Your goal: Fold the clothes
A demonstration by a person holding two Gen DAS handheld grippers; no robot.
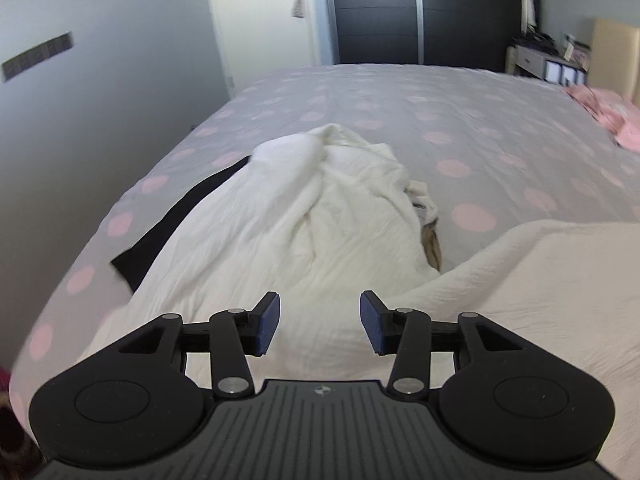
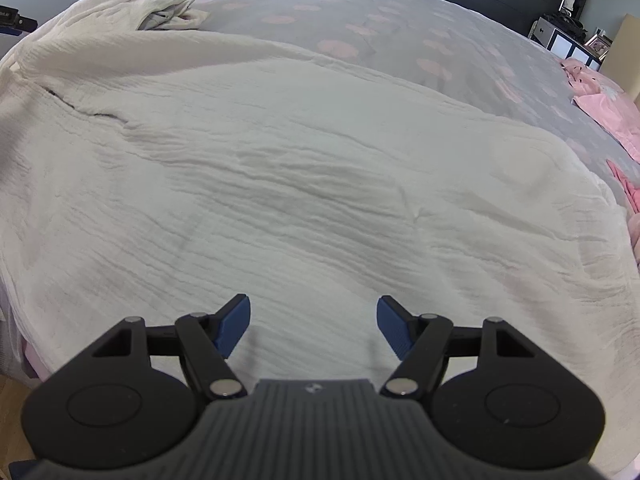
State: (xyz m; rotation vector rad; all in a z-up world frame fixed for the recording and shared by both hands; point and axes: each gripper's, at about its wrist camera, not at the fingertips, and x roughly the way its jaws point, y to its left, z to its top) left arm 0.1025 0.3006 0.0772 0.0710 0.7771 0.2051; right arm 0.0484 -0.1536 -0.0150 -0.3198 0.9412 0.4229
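While spread over the grey bedcover w/ pink dots (image 1: 400, 96), the crinkled white cotton garment (image 2: 280, 184) lies flat, one end bunched. L gripper (image 1: 320, 322) and R gripper (image 2: 314, 328): jaws apart, nothing between, both above the cloth.

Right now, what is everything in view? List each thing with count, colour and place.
white garment: one, cream white, spread on the near bed, far sleeve bunched
black cloth: one, black, under the garment's left edge
pink clothes: a pile, pink, far right of the bed
bedspread: one, grey with pink dots
wardrobe: one, black, far wall
door: one, white
left hand-held gripper: one, open
right hand-held gripper: one, open
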